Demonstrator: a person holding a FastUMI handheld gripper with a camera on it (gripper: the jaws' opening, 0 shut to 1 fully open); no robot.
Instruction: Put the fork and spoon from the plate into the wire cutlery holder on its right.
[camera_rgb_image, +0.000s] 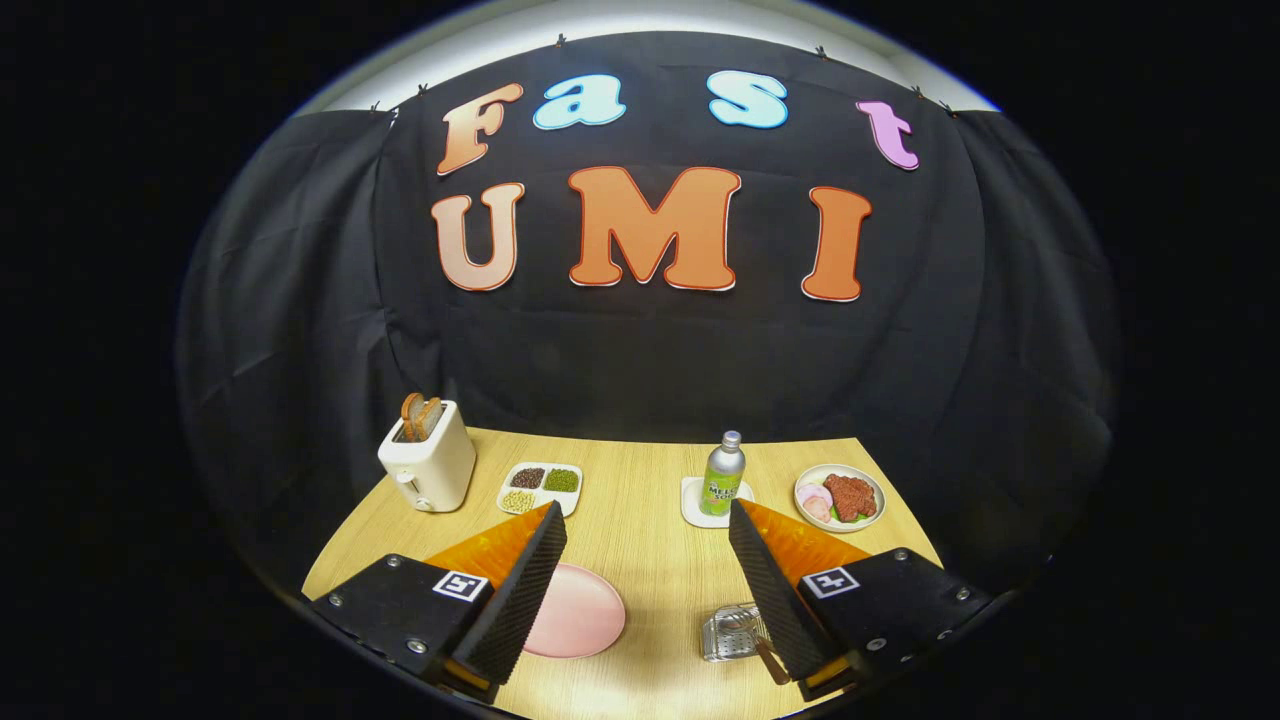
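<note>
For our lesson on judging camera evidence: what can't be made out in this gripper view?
- Pale pink round plate: near side hidden behind the open gripper's left finger.
- Silver wire cutlery holder: right part hidden by the right finger.
- Brown handle at the holder: too little shows to tell fork from spoon.
</note>
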